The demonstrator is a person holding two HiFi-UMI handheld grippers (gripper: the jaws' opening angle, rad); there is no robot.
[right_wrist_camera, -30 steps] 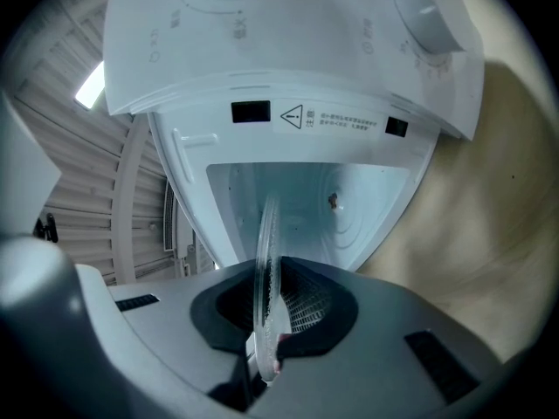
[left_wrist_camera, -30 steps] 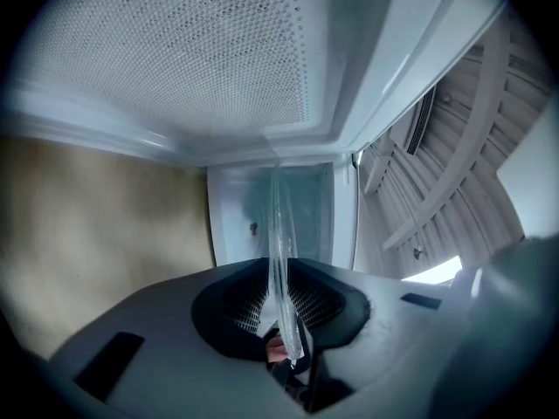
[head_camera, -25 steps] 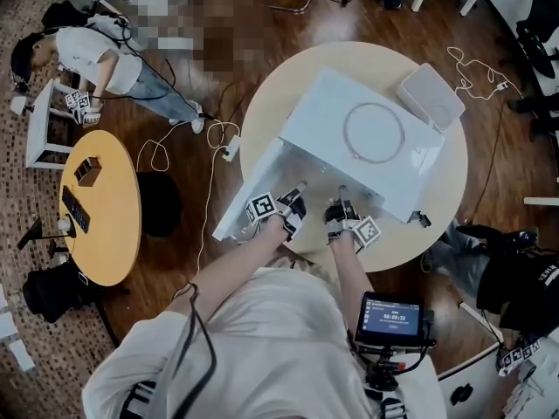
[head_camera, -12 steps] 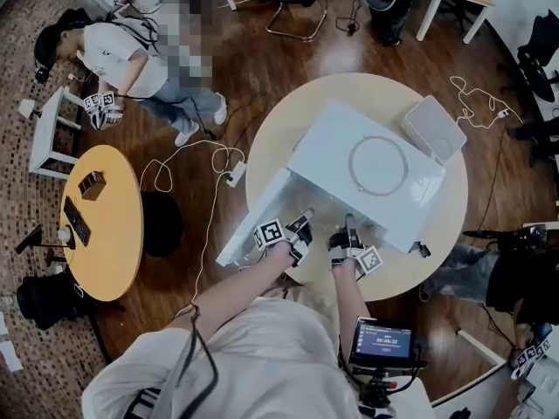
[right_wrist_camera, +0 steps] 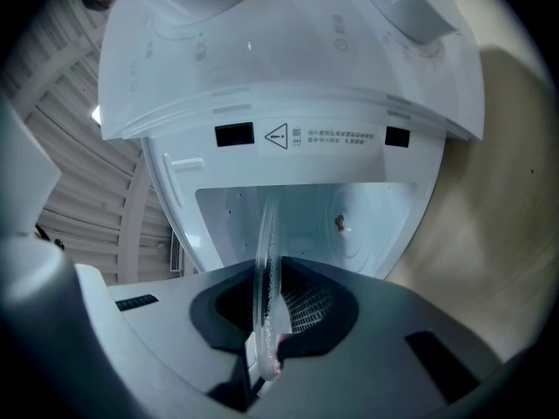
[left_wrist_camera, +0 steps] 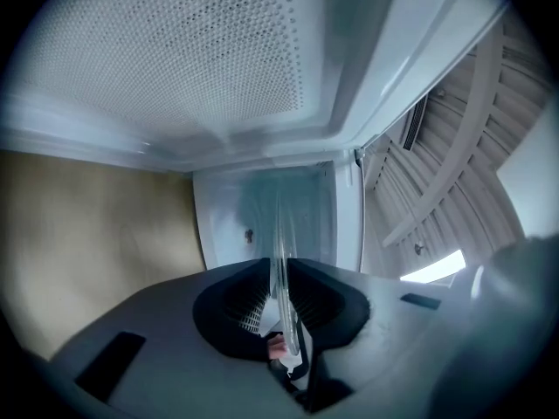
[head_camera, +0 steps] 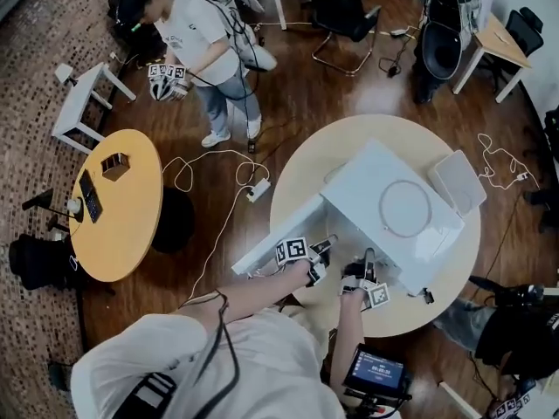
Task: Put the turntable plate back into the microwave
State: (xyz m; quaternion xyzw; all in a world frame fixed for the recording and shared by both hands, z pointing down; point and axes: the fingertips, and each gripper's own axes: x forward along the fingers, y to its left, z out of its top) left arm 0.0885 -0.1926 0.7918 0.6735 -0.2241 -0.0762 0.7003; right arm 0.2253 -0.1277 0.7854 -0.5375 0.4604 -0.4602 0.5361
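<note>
Lab-like room: floor cables (head_camera: 214, 153), office chair (head_camera: 336, 7), round tables (head_camera: 122, 225).

Side by side, the left tongs (head_camera: 324, 250) and the right tongs (head_camera: 367, 261) reach forward, each clamped on the glass plate (left_wrist_camera: 281, 234).

**A:** Open room is seen straight ahead of the right gripper (right_wrist_camera: 272, 278), into the microwave cavity (right_wrist_camera: 297, 209); a small hub (right_wrist_camera: 341, 223) is fixed on its floor.

**B:** Outward of the left gripper (head_camera: 313, 264), passage is blocked by the swung-open door (head_camera: 269, 247).
</note>
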